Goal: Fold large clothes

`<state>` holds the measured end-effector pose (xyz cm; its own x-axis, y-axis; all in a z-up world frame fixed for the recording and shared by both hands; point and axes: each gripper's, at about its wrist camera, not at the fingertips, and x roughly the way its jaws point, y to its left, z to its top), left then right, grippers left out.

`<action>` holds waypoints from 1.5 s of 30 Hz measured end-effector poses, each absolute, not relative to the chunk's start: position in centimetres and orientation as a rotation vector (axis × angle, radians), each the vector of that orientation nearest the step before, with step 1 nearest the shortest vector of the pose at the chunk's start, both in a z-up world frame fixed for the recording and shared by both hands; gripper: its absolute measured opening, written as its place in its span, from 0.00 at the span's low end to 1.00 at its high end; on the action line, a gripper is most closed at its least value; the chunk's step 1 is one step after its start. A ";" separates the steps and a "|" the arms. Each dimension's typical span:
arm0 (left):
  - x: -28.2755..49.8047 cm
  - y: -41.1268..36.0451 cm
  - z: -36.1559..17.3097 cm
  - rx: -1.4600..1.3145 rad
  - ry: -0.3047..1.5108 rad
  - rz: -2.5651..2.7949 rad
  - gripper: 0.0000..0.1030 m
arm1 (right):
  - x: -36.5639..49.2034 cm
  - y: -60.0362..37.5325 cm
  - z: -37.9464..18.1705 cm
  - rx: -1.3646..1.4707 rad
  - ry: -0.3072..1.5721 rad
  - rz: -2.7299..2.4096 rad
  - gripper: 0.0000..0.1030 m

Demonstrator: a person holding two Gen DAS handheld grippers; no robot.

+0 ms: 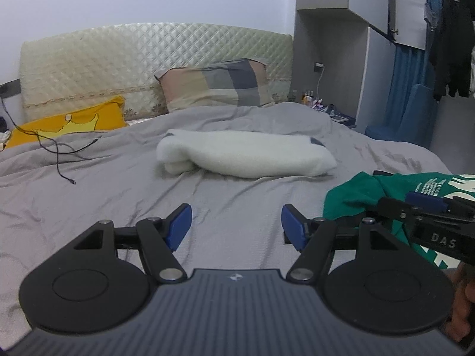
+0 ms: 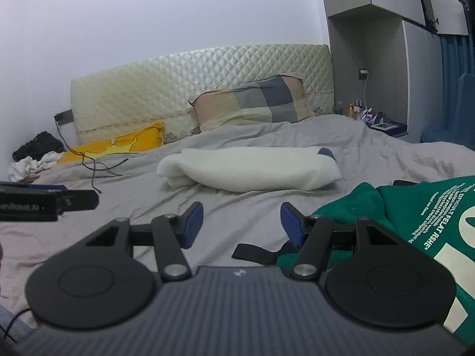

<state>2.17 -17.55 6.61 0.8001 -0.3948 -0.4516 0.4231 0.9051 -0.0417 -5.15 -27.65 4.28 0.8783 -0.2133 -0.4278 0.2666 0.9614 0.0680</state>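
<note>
The green shirt [image 2: 400, 207] lies crumpled on the grey bed sheet [image 2: 222, 231], at the right of the right claw [image 2: 242, 225]. It is soft knit cloth with pale printed letters, and the frame edge cuts off its right part, so its whole shape cannot be seen. A black strap [image 2: 252, 252] comes out from under its left edge; what it belongs to is hard to tell.

The right claw stands open, with blue flat pads on black arms, and nothing is between them, only bare sheet. The left claw [image 1: 236, 225] is open too, a little wider, and also empty. In the left wrist view the shirt [image 1: 356, 195] is at the right of this claw, partly hidden behind the other black tool. A hand [image 1: 463, 299] shows at the right border, blurred and cut off.

Beyond the shirt, toward the headboard, lies a white fluffy blanket [image 2: 249, 169], folded into a thick long roll. The sheet is wrinkled all over. A thin black cable [image 1: 59, 154] curls on it far left of the shirt, near a yellow pillow [image 1: 74, 118]. A checked pillow [image 1: 213, 84] leans on the quilted cream headboard [image 1: 118, 59], which has a shiny diamond pattern. Small bottles beside the bed are too tiny to make out.
</note>
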 end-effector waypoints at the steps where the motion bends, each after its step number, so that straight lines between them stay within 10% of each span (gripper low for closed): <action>1: 2.3 -17.4 6.6 0.052 0.474 -0.440 0.75 | -5.2 -27.7 4.2 0.128 0.428 -0.255 0.60; 9: 3.1 -17.4 6.3 0.037 0.498 -0.443 0.84 | -5.2 -28.1 4.0 0.137 0.438 -0.259 0.62; 14: 3.2 -17.5 6.2 0.034 0.477 -0.434 0.97 | -5.2 -28.3 4.0 0.149 0.428 -0.279 1.00; 45: 3.2 -17.7 6.3 0.016 0.496 -0.367 1.00 | -5.0 -28.6 3.7 0.158 0.437 -0.307 1.00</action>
